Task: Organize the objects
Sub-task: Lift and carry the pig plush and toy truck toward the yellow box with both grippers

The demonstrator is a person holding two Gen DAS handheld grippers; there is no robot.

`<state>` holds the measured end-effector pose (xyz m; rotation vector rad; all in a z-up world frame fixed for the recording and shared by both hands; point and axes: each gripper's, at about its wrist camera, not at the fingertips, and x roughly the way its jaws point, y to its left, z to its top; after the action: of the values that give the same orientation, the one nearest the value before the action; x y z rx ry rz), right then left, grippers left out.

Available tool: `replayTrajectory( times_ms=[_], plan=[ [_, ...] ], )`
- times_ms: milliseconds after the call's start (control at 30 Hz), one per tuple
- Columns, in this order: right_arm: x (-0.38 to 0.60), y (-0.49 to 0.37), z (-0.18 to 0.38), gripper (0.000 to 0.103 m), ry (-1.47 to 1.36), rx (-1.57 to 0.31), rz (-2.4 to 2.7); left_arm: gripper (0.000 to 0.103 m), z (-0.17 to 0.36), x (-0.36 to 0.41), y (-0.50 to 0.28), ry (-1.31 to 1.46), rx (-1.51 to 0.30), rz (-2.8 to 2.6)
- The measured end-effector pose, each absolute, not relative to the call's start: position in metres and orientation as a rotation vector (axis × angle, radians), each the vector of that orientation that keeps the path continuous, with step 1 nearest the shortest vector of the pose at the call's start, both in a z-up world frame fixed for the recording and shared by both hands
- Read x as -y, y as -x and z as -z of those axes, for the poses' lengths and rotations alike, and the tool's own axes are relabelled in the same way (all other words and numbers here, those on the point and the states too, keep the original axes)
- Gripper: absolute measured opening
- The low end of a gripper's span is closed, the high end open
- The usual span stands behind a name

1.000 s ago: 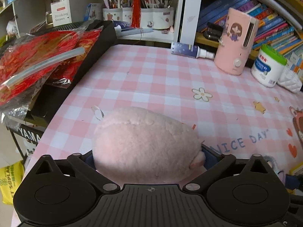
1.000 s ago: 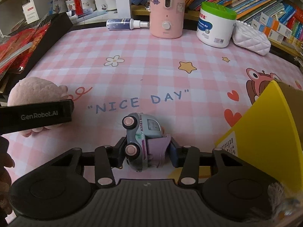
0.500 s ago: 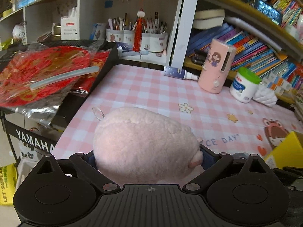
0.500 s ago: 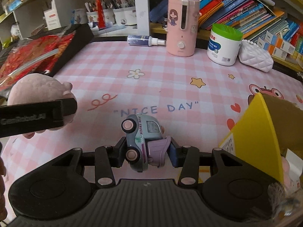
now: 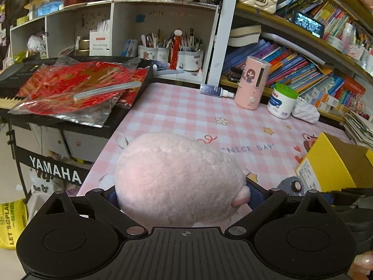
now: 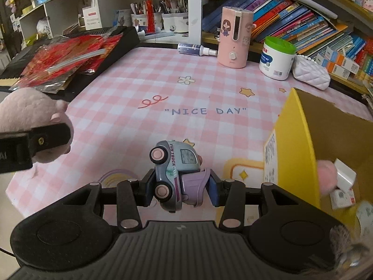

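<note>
two grippers are each clamped on a toy above the pink checked table [image 6: 163, 70]. the left gripper [image 5: 184, 193] has its fingers pressed into the sides of a pink plush [image 5: 177, 179], which bulges out between them and fills the middle of the left wrist view; in the right wrist view the same plush [image 6: 25, 107] shows at the left edge, clear of the table surface. the right gripper [image 6: 180, 185] is closed on a toy truck [image 6: 173, 172], pale blue with a purple rear and pink wheels, tipped so its wheels face left. a yellow box [image 6: 300, 144] stands open just right of the truck, with a pink fuzzy thing and small white cartons inside. at the far edge of the table sit a spray bottle [image 6: 195, 49] lying flat, a pink humidifier [image 6: 235, 37], a green-lidded jar [image 6: 276, 58] and a white quilted pouch [image 6: 311, 72]. a keyboard [image 5: 14, 77] under red foil bags [image 5: 77, 88] stands along the table's left side.
</note>
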<state>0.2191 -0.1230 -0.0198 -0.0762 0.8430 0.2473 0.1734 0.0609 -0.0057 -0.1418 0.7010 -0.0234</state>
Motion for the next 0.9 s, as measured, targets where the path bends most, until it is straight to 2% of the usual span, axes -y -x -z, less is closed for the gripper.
replayTrajectory(
  times_ms=[900],
  plan=[
    [0.118, -0.034, 0.015, 0.042, -0.004, -0.832, -0.153, 0.098, 0.004, -0.065, -0.013, 0.078, -0.701, 0.147]
  ],
)
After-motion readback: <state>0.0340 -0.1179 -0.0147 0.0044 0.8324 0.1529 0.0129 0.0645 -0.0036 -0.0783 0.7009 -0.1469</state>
